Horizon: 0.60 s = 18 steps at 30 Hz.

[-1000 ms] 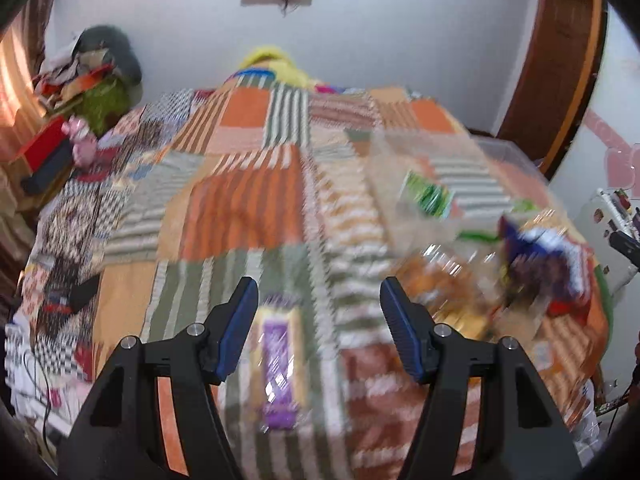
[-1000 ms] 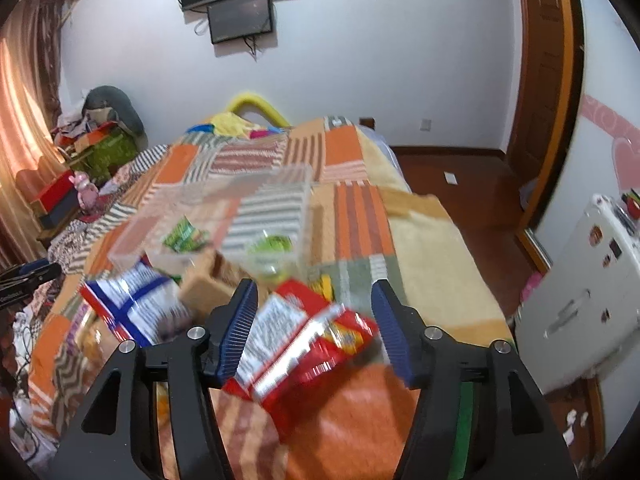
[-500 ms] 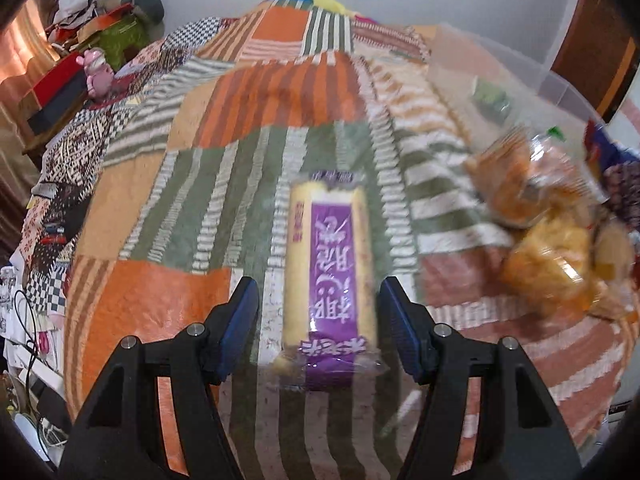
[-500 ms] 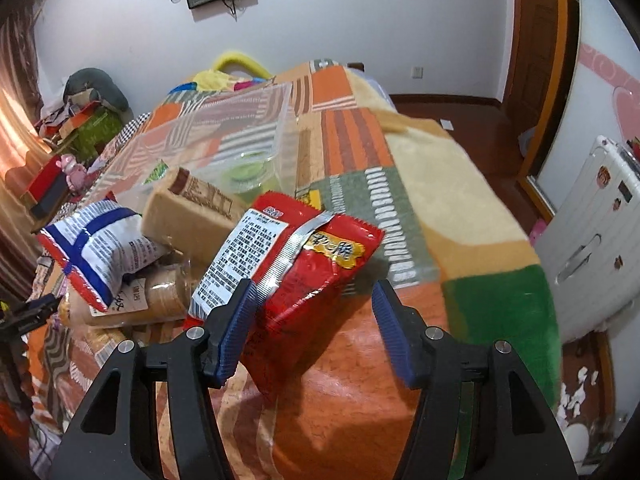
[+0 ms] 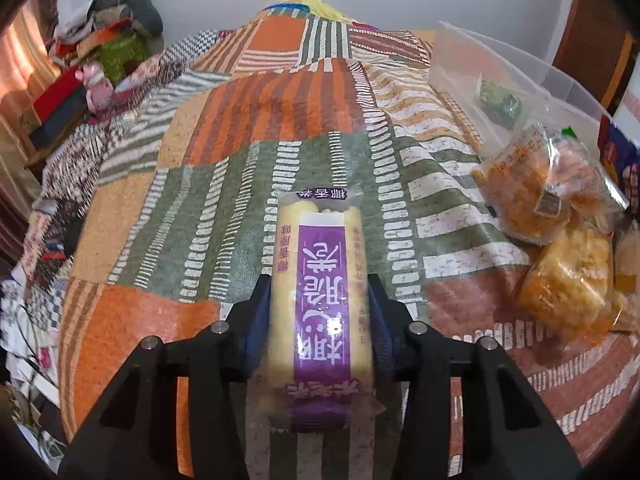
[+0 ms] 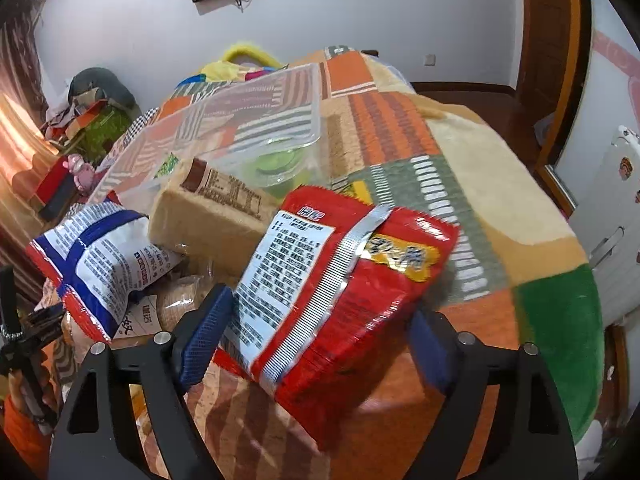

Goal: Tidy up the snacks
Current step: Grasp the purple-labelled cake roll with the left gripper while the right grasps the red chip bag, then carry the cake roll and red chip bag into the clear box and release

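Snacks: one purple pack (image 5: 320, 296), two orange bags (image 5: 560, 248).

Orange, green and striped patchwork under bright wrappers

The blanket (image 5: 320, 92) showed orange, olive and white-striped patches; one snack pack (image 5: 324, 280) was yellow with a purple band, the snack bag (image 6: 340, 288) red.

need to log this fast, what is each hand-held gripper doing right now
Left hand-held gripper: just closed on the long yellow snack pack with the purple label.
Right hand-held gripper: open, just widened around the red foil snack bag.
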Available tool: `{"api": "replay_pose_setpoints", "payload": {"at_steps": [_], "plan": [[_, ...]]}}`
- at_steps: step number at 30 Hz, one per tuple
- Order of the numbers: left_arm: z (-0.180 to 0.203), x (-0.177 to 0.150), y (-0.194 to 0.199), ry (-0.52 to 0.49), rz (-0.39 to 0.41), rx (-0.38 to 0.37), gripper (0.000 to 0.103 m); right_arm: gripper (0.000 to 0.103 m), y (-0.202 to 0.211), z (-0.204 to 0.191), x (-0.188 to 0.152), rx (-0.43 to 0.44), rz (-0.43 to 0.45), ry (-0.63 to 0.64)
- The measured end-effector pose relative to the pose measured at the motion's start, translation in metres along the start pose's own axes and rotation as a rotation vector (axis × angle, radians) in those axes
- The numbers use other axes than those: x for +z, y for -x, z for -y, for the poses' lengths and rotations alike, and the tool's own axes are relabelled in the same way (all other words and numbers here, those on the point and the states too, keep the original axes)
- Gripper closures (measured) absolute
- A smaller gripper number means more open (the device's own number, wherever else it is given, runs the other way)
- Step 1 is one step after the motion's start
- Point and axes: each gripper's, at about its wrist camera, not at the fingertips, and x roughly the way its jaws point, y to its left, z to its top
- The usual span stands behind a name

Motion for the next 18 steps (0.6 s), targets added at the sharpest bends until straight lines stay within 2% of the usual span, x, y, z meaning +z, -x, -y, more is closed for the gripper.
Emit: {"api": "replay_pose_setpoints", "payload": {"at_steps": [6, 9, 12, 13, 18], "plan": [[0.002, -0.002, 0.005, 0.003, 0.0, 0.003, 0.058, 0.022, -0.008, -0.009, -0.002, -0.06, -0.008, 0.056], [0.004, -0.002, 0.01, 0.0, 0.006, -0.002, 0.058, 0.038, -0.006, -0.01, -0.005, -0.079, 0.001, 0.072], [0.008, 0.0, 0.019, -0.009, 0.024, -0.005, 0.058, 0.039, 0.0, -0.006, -0.008, -0.072, 0.008, 0.071], [0.009, 0.002, 0.023, -0.011, 0.032, -0.009, 0.058, 0.043, 0.001, -0.005, -0.008, -0.075, 0.01, 0.073], [0.019, 0.013, 0.044, -0.024, 0.08, -0.03, 0.058, 0.043, 0.012, 0.001, -0.009, -0.068, 0.023, 0.068]]}}
